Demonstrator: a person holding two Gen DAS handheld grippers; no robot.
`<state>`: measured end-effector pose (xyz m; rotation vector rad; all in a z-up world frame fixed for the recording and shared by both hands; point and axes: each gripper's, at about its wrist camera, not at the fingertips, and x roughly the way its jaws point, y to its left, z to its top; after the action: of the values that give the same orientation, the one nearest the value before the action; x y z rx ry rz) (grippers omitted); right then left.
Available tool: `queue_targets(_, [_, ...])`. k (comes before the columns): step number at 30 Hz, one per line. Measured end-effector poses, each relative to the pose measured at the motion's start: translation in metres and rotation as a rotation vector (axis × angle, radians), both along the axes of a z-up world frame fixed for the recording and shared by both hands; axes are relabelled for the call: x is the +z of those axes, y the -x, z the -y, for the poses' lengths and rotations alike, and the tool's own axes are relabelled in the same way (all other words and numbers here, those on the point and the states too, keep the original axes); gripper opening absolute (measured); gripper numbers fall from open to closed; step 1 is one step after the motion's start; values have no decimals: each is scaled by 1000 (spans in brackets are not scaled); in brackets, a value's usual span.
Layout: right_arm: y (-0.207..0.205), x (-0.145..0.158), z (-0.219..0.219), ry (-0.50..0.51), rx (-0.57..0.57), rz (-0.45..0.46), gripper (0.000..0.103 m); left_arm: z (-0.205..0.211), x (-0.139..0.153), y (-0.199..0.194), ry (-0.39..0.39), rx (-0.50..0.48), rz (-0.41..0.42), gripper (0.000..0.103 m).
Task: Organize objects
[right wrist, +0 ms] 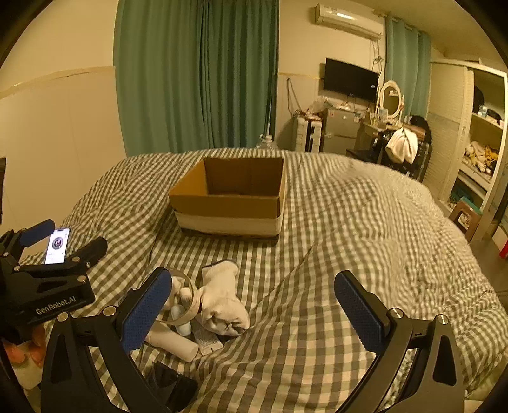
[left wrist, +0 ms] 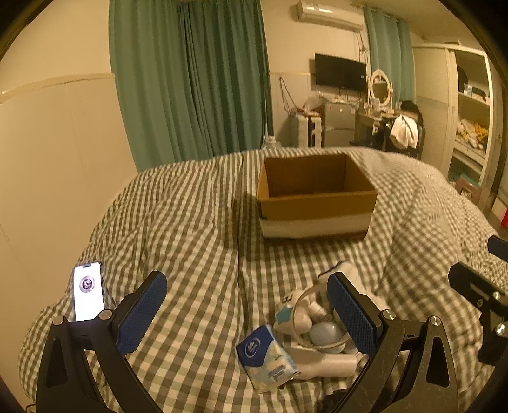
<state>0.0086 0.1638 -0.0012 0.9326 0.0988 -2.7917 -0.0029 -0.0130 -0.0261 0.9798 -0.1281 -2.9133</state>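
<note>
Both my grippers, left gripper (left wrist: 247, 313) and right gripper (right wrist: 254, 305), hover wide open and empty over the clutter pile (left wrist: 312, 327), ready to load the cardboard box (left wrist: 314, 197) beyond.

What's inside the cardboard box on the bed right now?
The cardboard box shows only bare brown inner walls in both views; nothing sticks up above its rim. Its floor is hidden behind the near wall, so something flat there cannot be ruled out.

Green curtains (left wrist: 190, 79), wall television (right wrist: 350, 79), oval mirror (right wrist: 391, 101) (white-framed), air conditioner (left wrist: 330, 14)
</note>
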Motion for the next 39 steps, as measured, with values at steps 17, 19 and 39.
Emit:
queue_targets(17, [35, -59, 11, -50, 5, 147, 102, 6, -72, 29, 22, -28, 181, 98])
queue_targets(19, [41, -67, 12, -57, 6, 171, 98, 4, -76, 34, 14, -40, 198, 96])
queue_targets(39, [84, -105, 25, -4, 73, 343, 89, -8, -77, 65, 8, -171, 206, 11])
